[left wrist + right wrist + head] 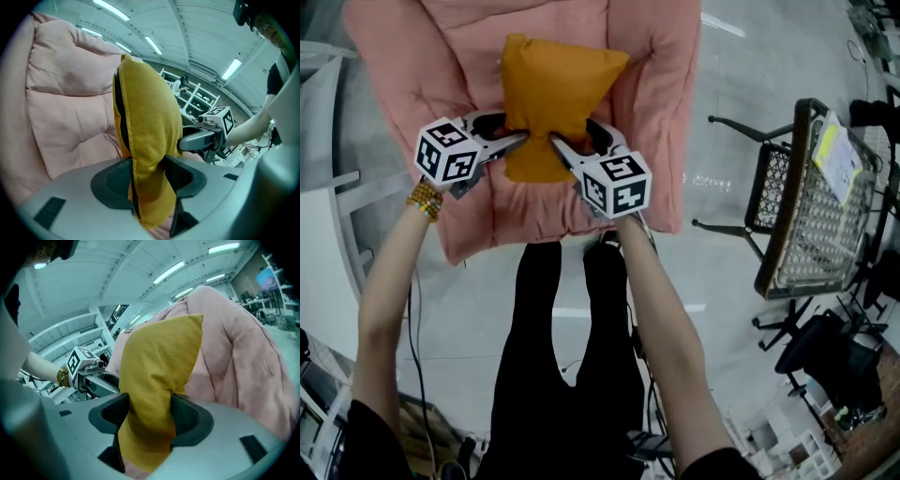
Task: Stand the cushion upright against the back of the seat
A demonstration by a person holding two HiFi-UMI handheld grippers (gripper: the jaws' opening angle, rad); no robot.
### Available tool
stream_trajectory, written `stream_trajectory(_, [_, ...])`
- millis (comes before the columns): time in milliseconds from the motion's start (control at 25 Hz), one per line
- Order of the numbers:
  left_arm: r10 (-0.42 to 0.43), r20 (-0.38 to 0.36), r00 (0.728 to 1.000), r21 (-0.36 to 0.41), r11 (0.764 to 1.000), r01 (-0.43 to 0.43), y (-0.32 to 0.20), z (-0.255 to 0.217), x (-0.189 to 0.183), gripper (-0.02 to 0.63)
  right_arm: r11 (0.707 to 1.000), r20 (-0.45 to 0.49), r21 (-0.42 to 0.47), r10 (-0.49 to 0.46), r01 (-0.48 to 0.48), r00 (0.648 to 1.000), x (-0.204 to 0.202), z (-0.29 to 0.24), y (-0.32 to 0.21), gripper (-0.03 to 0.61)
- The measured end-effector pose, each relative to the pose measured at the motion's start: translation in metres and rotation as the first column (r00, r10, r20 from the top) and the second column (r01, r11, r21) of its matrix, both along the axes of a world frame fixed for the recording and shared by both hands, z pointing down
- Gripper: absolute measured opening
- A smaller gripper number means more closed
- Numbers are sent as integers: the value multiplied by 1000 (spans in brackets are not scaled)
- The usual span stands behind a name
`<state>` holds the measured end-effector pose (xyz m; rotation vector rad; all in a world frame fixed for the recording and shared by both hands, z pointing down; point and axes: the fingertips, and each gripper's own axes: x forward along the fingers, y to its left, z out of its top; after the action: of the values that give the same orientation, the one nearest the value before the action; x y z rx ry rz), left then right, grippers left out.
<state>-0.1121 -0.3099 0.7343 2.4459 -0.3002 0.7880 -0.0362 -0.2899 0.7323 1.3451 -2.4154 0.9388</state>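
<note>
A mustard-yellow cushion point(551, 89) is held upright over the pink padded seat point(647, 84). My left gripper point(517, 141) is shut on its lower left edge, and my right gripper point(558, 145) is shut on its lower right edge. In the left gripper view the cushion point(150, 140) is pinched between the dark pads point(115, 180), with the other gripper beyond it. In the right gripper view the cushion point(157, 376) bulges above the pads point(187, 420), and the pink seat back point(234, 348) rises just behind it.
A dark wicker and metal chair point(811, 206) stands to the right of the seat, with papers on it. A white frame point(342, 202) lies at the left. The person's black-clad legs point(562, 356) stand right before the seat's front edge.
</note>
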Motion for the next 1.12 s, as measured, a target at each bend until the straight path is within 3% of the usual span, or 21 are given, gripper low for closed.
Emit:
stream_trajectory(160, [-47, 3, 999, 16, 999, 47, -1, 3, -6, 213, 997, -79, 36, -71, 74, 994, -7, -5, -7, 276])
stream_trajectory(560, [-165, 2, 986, 49, 985, 165, -16, 9, -11, 213, 992, -130, 42, -115, 122, 985, -11, -1, -27, 278])
stream_trajectory(920, [-245, 78, 966, 77, 968, 240, -29, 44, -22, 213, 987, -231, 16, -150, 158, 961, -20, 33, -44, 284])
stream_trajectory(1120, [-283, 110, 953, 84, 958, 275, -37, 62, -25, 213, 990, -239, -12, -141, 142, 961, -21, 51, -52, 287])
